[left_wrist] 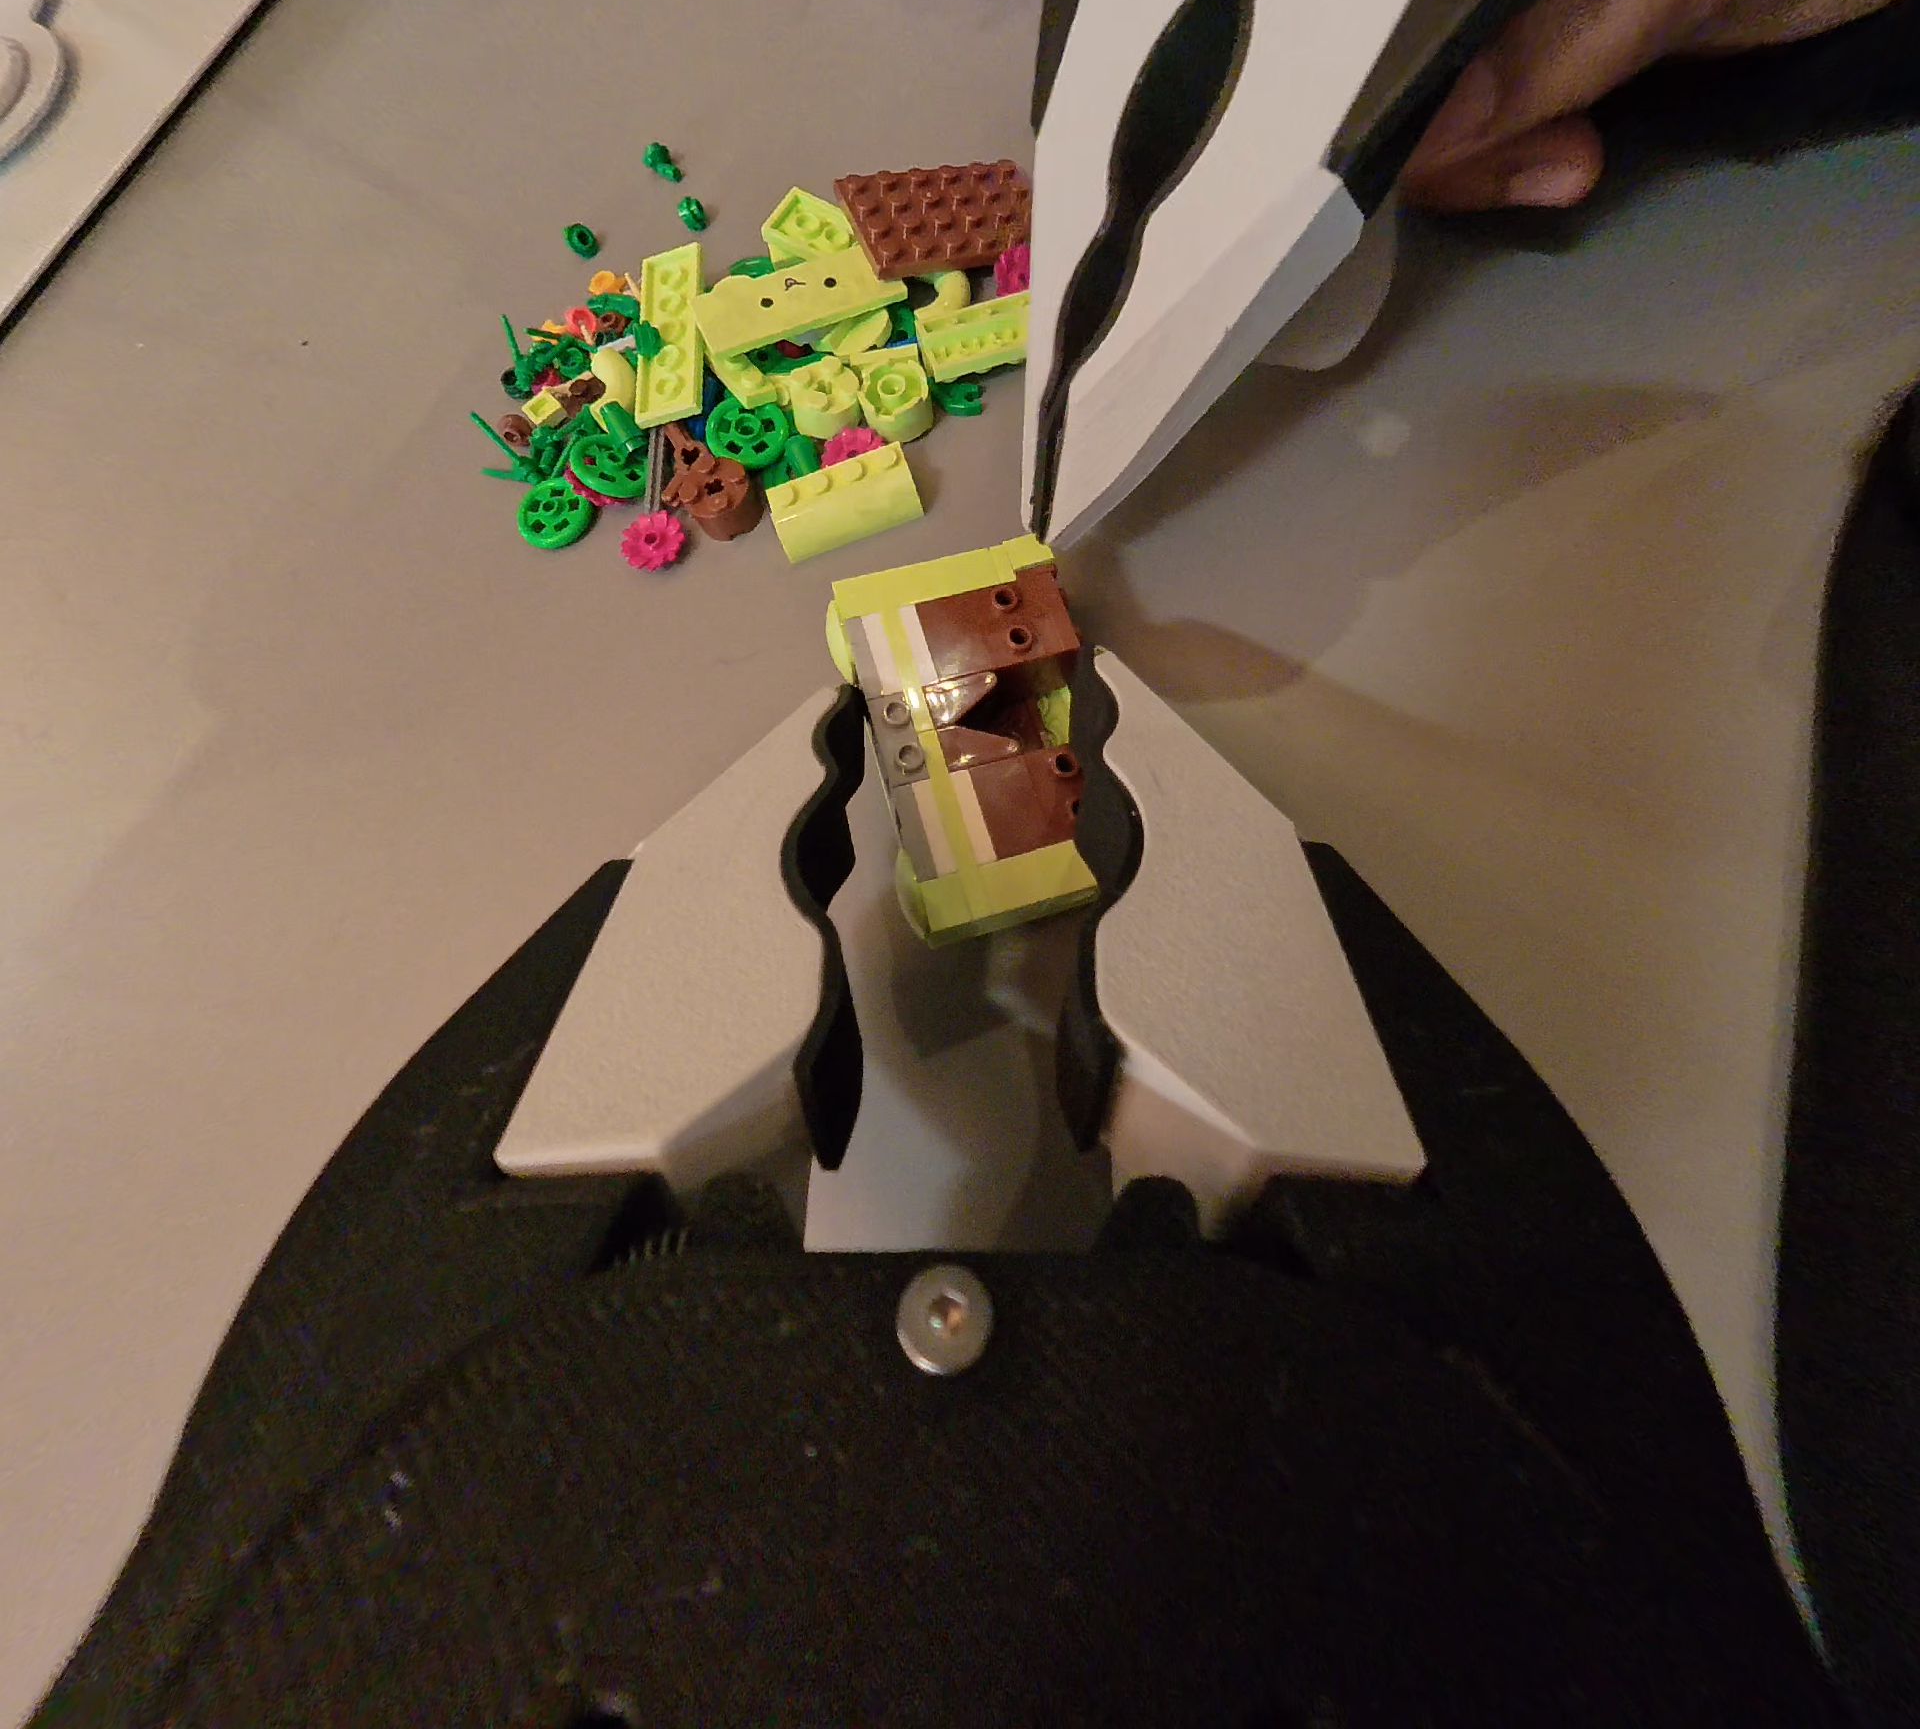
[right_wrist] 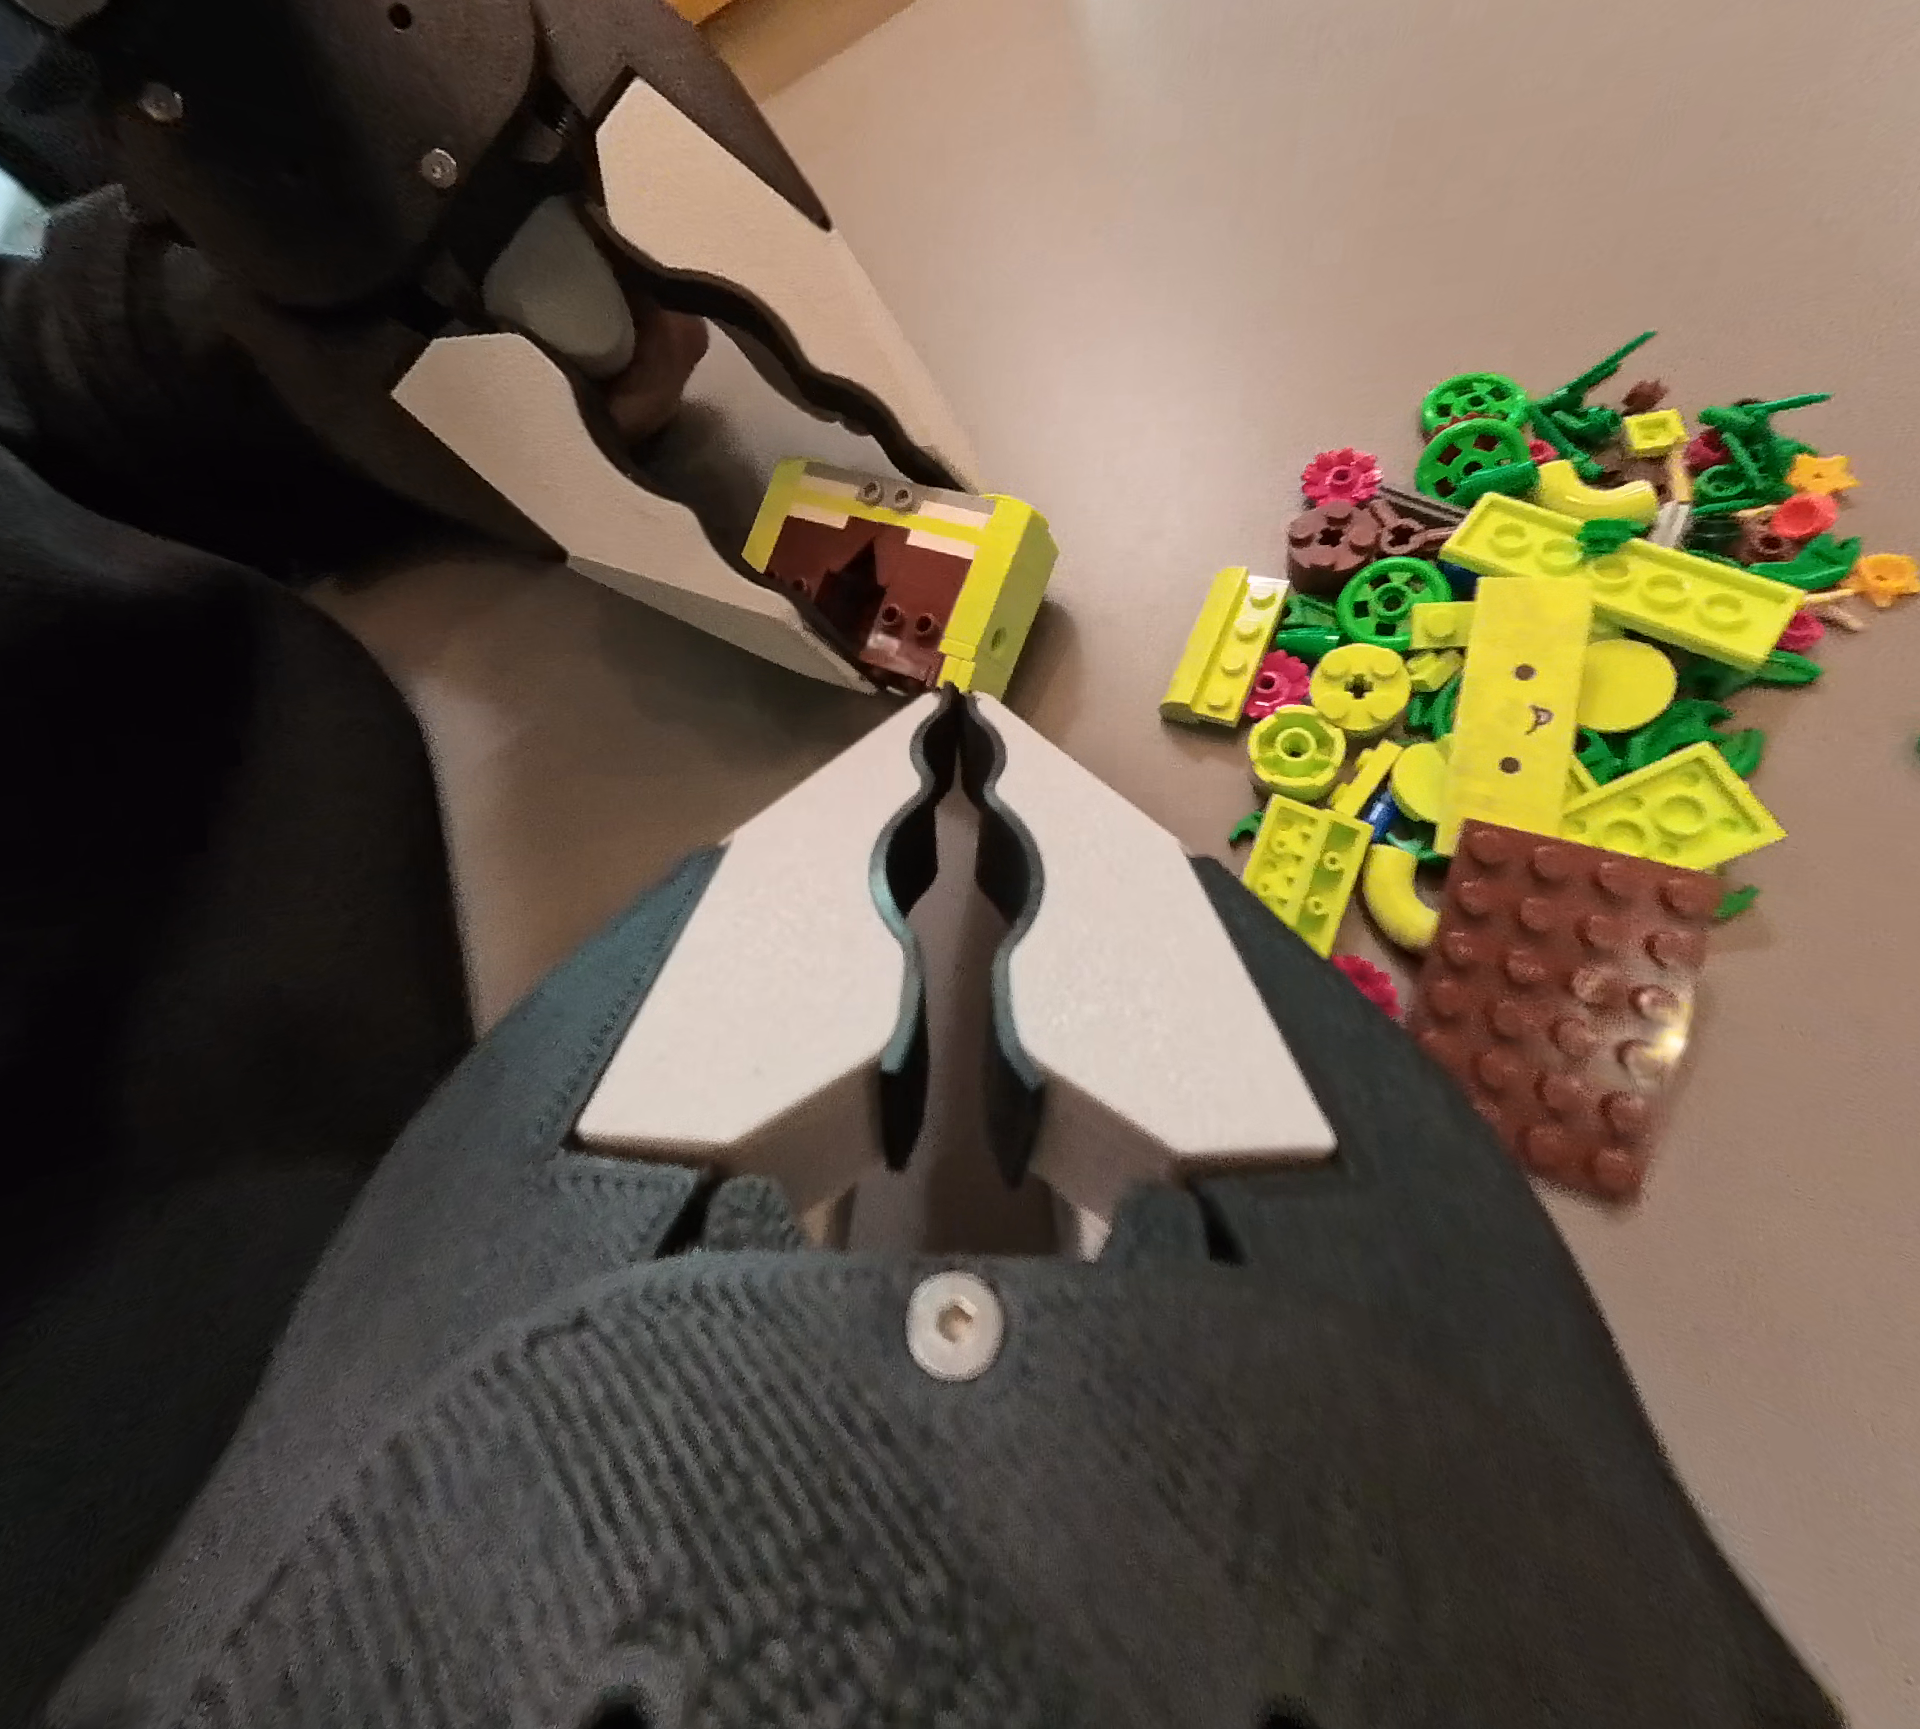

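Observation:
My left gripper [left_wrist: 966, 692] is shut on a small build of lime, brown and grey bricks [left_wrist: 997, 640], and its two black pads press on the build's sides. The build is held just over the grey table [left_wrist: 312, 744]. In the right wrist view the same build [right_wrist: 997, 578] sits between the left gripper's fingers [right_wrist: 727, 599]. My right gripper [right_wrist: 954, 705] is shut, with its pads together and nothing seen between them. Its tips touch the lime corner of the build. It comes down from the upper right in the left wrist view [left_wrist: 1041, 528].
A pile of loose lime, green, pink and brown bricks [left_wrist: 769, 349] lies on the table beyond the build, with a brown studded plate [right_wrist: 1558, 1004] at its edge. A white pad [left_wrist: 135, 17] lies at the far left. A hand [left_wrist: 1662, 17] holds the right gripper. Only a small space, under 4 cm, lies between the two pairs of fingers. The brown studded plate [right_wrist: 1558, 1004] sits 10 cm or so from the ends of my right fingers. Look for it in the left wrist view [left_wrist: 948, 200] too.

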The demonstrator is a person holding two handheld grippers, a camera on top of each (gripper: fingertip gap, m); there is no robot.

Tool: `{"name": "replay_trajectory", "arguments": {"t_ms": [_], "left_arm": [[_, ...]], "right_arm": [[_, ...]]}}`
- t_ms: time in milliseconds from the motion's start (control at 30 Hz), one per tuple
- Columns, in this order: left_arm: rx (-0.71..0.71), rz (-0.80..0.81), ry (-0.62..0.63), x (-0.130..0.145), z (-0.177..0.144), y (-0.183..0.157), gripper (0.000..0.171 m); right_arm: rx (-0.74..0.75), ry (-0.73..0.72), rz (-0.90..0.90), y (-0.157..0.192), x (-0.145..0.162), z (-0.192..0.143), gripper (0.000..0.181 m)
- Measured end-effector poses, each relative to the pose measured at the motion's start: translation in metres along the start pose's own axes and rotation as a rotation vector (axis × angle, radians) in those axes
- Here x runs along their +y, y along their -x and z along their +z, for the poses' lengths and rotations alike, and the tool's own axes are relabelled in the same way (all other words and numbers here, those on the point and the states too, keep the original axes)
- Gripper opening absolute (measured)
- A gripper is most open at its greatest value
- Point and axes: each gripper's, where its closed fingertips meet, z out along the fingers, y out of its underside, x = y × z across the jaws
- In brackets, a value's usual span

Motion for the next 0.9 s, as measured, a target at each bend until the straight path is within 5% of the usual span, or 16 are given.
{"name": "replay_trajectory", "arguments": {"t_ms": [233, 900], "left_arm": [[-0.007, 0.002, -0.001, 0.0001, -0.0002, 0.0011, 0.039], [-0.005, 0.001, -0.002, 0.0, -0.0004, 0.001, 0.038]], "right_arm": [[0.099, -0.024, -0.017, -0.0032, -0.0008, -0.0009, 0.0], [0.045, -0.022, 0.028, -0.0021, -0.0021, 0.0022, 0.005]]}}
